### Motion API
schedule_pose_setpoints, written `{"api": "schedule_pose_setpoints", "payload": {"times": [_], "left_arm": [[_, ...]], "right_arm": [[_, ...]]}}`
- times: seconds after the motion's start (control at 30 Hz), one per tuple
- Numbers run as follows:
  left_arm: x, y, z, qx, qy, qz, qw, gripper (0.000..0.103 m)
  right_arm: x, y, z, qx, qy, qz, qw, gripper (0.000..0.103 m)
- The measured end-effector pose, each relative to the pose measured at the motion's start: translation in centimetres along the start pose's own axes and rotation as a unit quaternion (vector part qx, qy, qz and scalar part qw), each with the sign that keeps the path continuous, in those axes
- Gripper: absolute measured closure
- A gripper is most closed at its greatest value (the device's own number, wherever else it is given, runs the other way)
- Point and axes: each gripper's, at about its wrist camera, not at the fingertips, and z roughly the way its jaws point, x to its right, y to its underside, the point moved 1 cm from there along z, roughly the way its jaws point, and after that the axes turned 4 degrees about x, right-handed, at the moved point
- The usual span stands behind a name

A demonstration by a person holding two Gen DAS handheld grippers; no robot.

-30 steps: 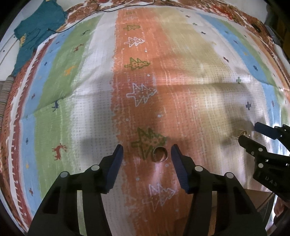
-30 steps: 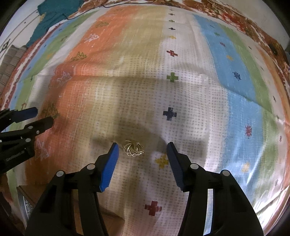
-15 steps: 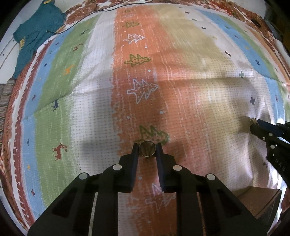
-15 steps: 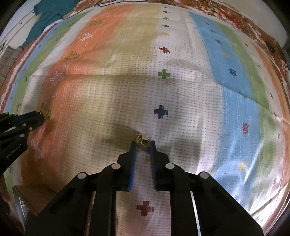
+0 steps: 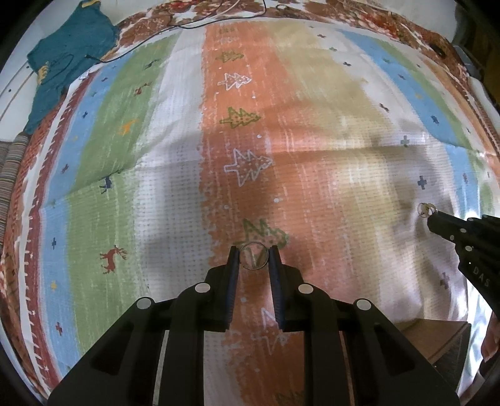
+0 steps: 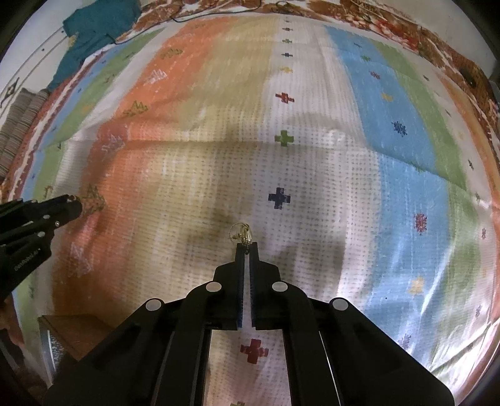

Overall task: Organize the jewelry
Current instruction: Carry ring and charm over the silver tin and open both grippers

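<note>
White lettering runs along the side of each tool: "DAS" can be read on the right tongs (image 5: 432, 218) in the left wrist view, and a blurred line on the left tongs (image 6: 76, 204) in the right wrist view cannot be made out.

The left tongs (image 5: 253, 256) are closed almost fully on a plain ring (image 5: 253, 256), which sits upright between the two blue pads at their tips, over a green tree printed on the orange stripe of the bedspread (image 5: 156, 187). The right tongs (image 6: 247, 246) are pinched nearly together, with only a thin slit between the pads, on a gold wire earring (image 6: 240, 233) that sticks out past the tips over the white stripe, near a dark blue cross.

Both pieces are toward the near edge of the bed, well apart from each other. A brown box (image 5: 443, 340) sits at the near edge between the two tools. A teal cloth (image 5: 68, 59) and a thin black cable (image 5: 200, 23) lie at the far left corner; the wide middle of the bedspread is bare fabric.
</note>
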Motion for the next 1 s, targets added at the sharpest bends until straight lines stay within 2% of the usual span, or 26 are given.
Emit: {"api": "schedule_pose_setpoints", "payload": {"times": [0.6, 1.0], "left_arm": [[0.7, 0.3, -2.1, 0.015, 0.007, 0.001, 0.9999, 0.084], [1.5, 1.1, -5.7, 0.043, 0.020, 0.012, 0.9988, 0.084]], "right_arm": [[-1.3, 0.3, -2.8, 0.028, -0.009, -0.008, 1.000, 0.099], [-2.2, 1.4, -4.6, 0.044, 0.000, -0.019, 0.999, 0.099]]}}
